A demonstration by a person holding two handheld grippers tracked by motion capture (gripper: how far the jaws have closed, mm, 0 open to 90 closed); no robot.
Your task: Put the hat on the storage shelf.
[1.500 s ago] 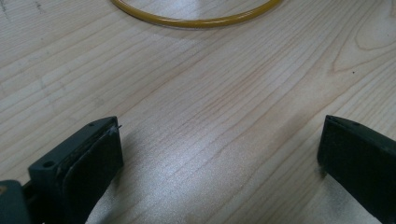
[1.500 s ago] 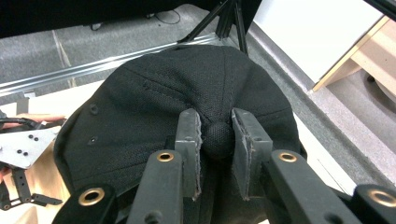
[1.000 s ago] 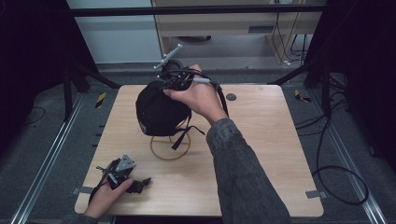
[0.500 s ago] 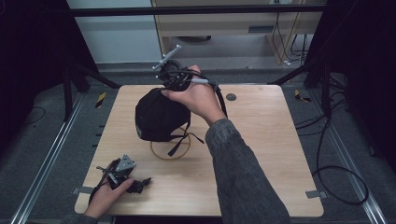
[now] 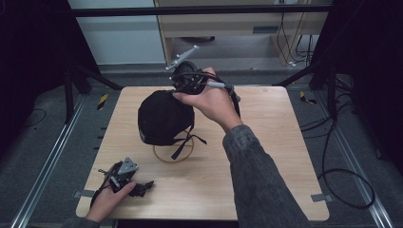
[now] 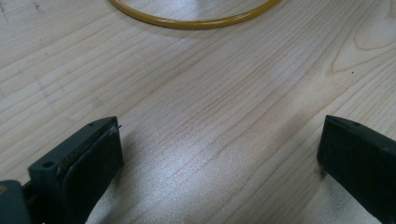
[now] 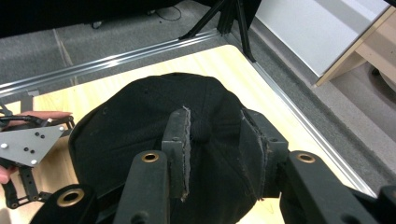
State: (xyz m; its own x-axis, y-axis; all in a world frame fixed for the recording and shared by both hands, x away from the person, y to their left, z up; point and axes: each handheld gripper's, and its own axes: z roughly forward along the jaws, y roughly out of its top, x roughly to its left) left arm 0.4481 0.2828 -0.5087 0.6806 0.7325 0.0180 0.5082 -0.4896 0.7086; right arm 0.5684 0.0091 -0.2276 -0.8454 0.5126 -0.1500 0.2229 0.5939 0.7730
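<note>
Setting: a pale wooden table (image 5: 266, 156) in a dim workshop, cables on the floor beyond.
Right gripper (image 7: 212, 140): jaws pinch the crown of a black cap (image 5: 164, 118), held above a yellow ring (image 5: 173, 154), straps dangling.
Left gripper (image 5: 124, 176): jaws wide apart, empty, resting near the front edge, apparently waiting.
</note>
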